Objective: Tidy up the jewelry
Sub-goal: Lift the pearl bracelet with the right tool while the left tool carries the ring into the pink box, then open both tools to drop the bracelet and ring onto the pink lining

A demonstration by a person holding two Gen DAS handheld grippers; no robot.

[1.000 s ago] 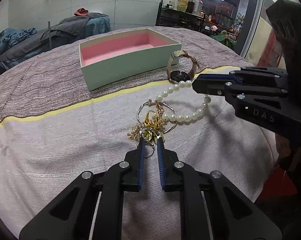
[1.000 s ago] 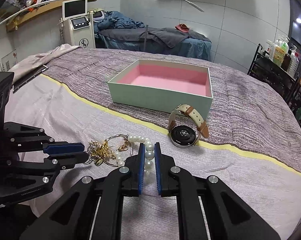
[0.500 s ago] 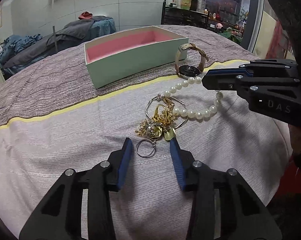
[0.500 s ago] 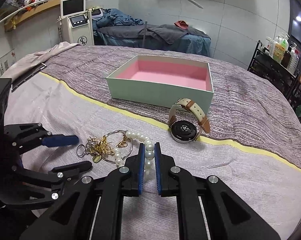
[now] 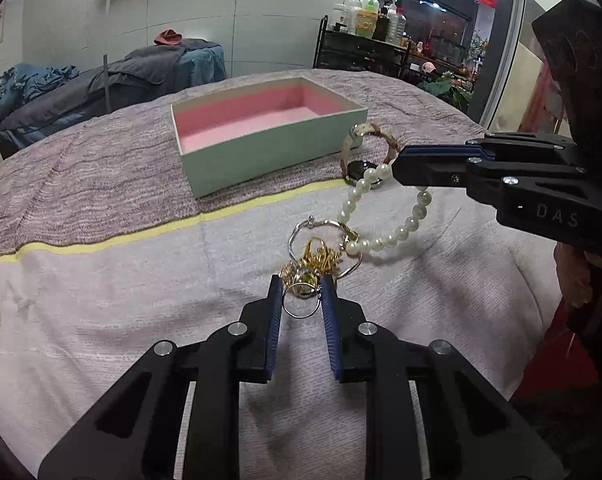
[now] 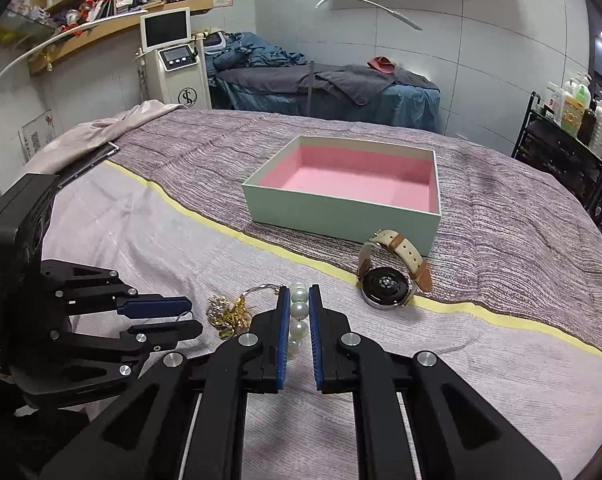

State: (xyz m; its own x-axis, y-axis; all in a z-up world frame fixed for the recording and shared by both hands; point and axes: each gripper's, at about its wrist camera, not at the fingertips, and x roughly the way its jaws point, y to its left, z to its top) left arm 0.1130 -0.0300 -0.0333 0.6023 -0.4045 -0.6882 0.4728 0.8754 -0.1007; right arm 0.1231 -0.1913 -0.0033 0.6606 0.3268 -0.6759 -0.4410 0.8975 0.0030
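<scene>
A pale green box with pink lining (image 5: 261, 128) (image 6: 341, 208) stands on the cloth. My right gripper (image 6: 299, 300) (image 5: 399, 162) is shut on a pearl bracelet (image 5: 385, 236) (image 6: 299, 312) and holds it lifted, its lower end hanging near a tangle of gold jewelry (image 5: 315, 260) (image 6: 229, 314). My left gripper (image 5: 301, 292) (image 6: 189, 316) is open, its fingers either side of a silver ring (image 5: 299, 300) at the near edge of the tangle. A watch with a beige strap (image 6: 389, 276) (image 5: 365, 156) lies by the box's corner.
The cloth has a yellow stripe (image 6: 221, 228) between its purple and pale halves. A treatment bed (image 6: 321, 88), a white machine (image 6: 177, 64) and a shelf of bottles (image 5: 373, 12) stand beyond the table. A flat dark object (image 6: 89, 160) lies at the far left edge.
My left gripper opened, drew back, then moved forward around the silver ring. My right gripper lifted the pearl bracelet off the cloth.
</scene>
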